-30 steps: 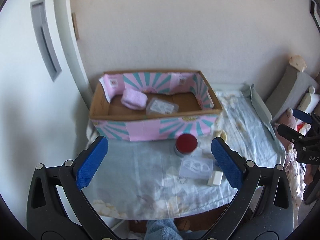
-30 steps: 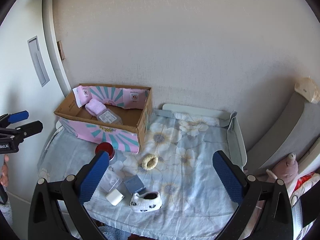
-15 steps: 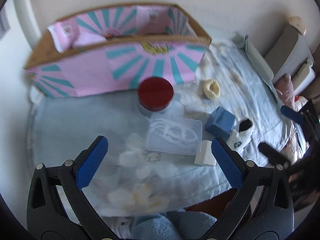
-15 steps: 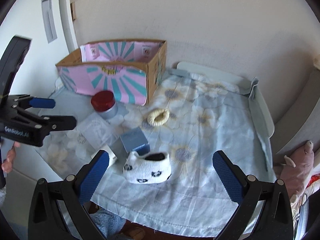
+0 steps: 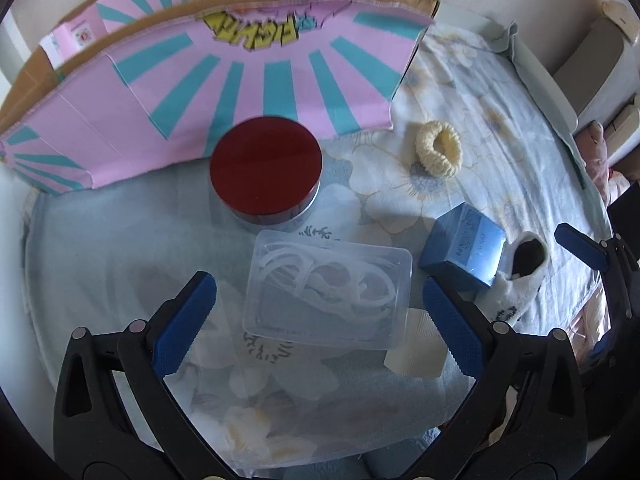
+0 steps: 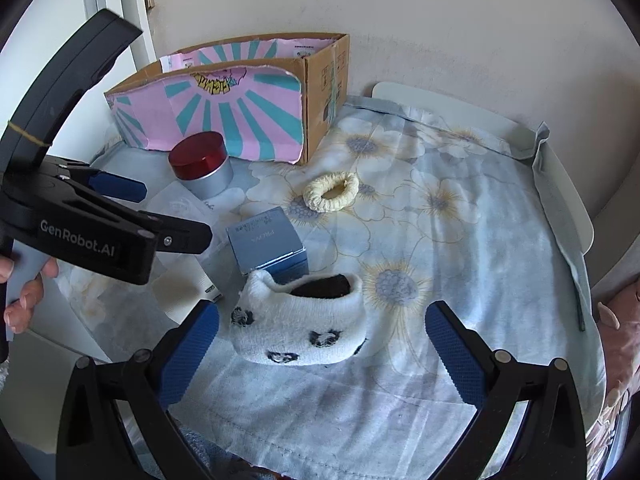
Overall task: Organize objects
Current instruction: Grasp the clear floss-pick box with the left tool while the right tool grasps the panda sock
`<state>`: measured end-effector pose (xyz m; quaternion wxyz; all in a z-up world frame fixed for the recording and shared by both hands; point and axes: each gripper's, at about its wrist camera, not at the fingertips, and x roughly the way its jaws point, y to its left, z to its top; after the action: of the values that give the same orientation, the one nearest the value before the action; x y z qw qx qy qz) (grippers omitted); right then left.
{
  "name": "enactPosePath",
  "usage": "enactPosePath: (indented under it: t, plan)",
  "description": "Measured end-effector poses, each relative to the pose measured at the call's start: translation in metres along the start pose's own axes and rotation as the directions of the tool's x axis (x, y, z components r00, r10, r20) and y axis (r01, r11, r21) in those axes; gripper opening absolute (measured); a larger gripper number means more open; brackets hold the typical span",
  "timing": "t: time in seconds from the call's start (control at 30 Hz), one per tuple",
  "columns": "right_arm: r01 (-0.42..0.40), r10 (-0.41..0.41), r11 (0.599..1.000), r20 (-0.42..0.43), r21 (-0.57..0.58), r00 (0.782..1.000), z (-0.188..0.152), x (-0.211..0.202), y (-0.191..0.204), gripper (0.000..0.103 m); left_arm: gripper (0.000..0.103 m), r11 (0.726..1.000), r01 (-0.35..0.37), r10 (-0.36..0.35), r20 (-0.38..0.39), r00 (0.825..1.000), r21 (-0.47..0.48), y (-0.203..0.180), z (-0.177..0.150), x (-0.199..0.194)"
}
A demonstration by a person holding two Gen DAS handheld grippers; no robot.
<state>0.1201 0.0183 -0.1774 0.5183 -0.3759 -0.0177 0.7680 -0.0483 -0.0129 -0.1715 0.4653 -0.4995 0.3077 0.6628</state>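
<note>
A floral sheet (image 6: 460,240) covers the table beside a pale wall (image 6: 400,12).

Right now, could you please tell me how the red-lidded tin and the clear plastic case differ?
The tin is round, opaque and stands tall; the case is rectangular, see-through and lies flat. The tin sits near the cardboard box; the case lies between the open left gripper's fingers. Both rest on the floral cloth.

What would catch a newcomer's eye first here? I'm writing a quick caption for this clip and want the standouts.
The pink-and-teal sunburst cardboard box at the back left of the flowered sheet stands out most, with the red-lidded tin right in front of it. Nearer, the open left gripper frames a clear plastic case, while the open right gripper frames a white panda-print sock beside a blue box.
</note>
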Motion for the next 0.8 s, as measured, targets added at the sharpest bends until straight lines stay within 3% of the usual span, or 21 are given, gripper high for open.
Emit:
enactPosePath:
  t: [0.13, 0.3, 0.43, 0.8]
  plan:
    - [-0.023, 0.022, 1.0, -0.014, -0.014, 1.0, 0.0, 0.007, 0.003, 0.093, 0.102, 1.0, 0.003, -0.003, -0.018, 1.0, -0.004, -0.001, 0.003, 0.006]
    - [-0.046, 0.044, 0.998, -0.038, -0.039, 0.998, 0.002, 0.014, 0.008, 0.077, 0.086, 0.999, 0.031, -0.032, -0.044, 0.999, -0.018, 0.0, 0.004, 0.011]
    - [-0.052, 0.05, 0.998, -0.05, -0.038, 0.997, 0.003, 0.017, 0.011, 0.067, 0.082, 1.0, 0.023, -0.023, -0.048, 0.999, -0.002, 0.0, 0.002, 0.01]
    - [-0.054, 0.052, 0.998, -0.061, -0.023, 0.997, 0.005, 0.016, 0.007, 0.062, 0.082, 0.999, 0.032, -0.032, -0.021, 0.999, 0.007, 0.001, 0.0, 0.0]
